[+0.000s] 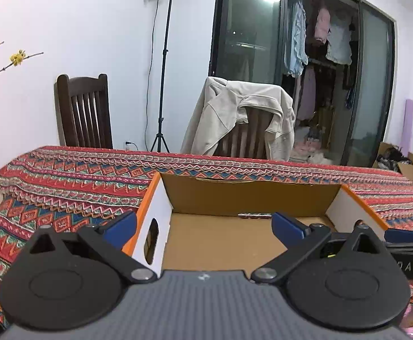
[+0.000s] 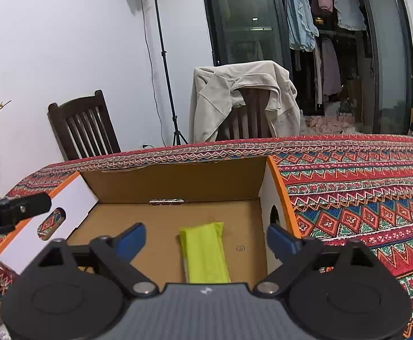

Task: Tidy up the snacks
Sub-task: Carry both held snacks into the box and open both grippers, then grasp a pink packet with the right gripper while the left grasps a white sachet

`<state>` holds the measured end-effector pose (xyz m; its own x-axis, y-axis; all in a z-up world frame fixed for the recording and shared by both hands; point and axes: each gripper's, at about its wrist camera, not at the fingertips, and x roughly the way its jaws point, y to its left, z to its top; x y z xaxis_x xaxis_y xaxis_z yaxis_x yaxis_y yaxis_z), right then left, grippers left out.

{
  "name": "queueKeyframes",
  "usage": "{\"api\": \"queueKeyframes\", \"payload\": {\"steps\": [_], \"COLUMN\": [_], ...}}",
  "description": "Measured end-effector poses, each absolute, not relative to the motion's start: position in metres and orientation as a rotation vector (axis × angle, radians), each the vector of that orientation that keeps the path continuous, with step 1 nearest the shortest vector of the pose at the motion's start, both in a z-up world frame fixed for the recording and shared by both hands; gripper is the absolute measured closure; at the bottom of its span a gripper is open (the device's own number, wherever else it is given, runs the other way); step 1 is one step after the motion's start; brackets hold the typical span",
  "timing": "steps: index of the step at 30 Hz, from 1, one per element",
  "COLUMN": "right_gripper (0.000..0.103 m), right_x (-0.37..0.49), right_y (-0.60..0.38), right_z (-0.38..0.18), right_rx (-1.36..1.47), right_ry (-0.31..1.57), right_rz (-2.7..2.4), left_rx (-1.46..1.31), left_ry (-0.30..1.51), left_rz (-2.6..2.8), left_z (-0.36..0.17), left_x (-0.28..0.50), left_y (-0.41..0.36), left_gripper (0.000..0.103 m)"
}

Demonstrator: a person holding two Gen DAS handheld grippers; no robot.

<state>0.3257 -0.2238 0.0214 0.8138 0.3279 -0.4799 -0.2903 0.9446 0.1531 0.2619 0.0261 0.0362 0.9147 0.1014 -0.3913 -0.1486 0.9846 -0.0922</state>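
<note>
A flat, bright yellow-green snack packet (image 2: 205, 255) lay on the brown floor of an open cardboard box (image 2: 175, 181) with white side walls and orange outer edges. The packet was lengthwise, its far end pointing to the back wall of the box, and it was nearer to the right side wall than to the left one. A second small packet, dark red with shiny silver ends (image 2: 166, 201), lay against the foot of the back wall, well apart from the first.

The right gripper (image 2: 205, 239) hung over the near part of the box, above the yellow-green packet. Its jaws were spread wide, one blue pad on each side of the packet, and neither pad touched it. The left gripper (image 1: 203, 223) was at the left side of the box, and its jaws were also spread wide and held nothing. Its left finger (image 1: 120, 226) was outside the white left wall, which has an oval handle hole, and its right finger (image 1: 287, 225) was inside the box.

The box stood on the bench, which was covered by a red cloth with a zigzag pattern (image 2: 362, 187); it was closer to the near edge than to the far edge. Behind the far edge stood a dark wooden chair (image 1: 83, 113), a black lamp tripod (image 1: 162, 85), and another chair with a beige jacket (image 1: 243, 116) hanging over its back.
</note>
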Motion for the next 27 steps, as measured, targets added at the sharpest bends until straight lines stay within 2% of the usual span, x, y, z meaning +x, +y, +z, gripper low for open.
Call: {"api": "queueKeyframes", "payload": {"steps": [1,13,19,27], "right_gripper": [0.0,0.0,0.0,0.0], "right_x": [0.324,0.3,0.259,0.201], "right_y": [-0.223,-0.237,-0.246,-0.265], "right_z": [0.021,0.046,0.058,0.052], "right_rx": [0.069,0.096,0.079,0.054], "right_ry": [0.522,0.493,0.463,0.446], "right_rz": [0.333,0.297,0.325,0.364], "left_rx": [-0.125,-0.156,-0.18,-0.147], "left_ry": [0.397,0.326,0.329,0.322], "left_rz": [0.129,0.116,0.109,0.099], "left_z": [0.037,0.067,0.083,0.073], "left_x": [0.259,0.22,0.194,0.145], "left_y": [0.026,0.022,0.022,0.022], "left_gripper": [0.0,0.0,0.0,0.0]}}
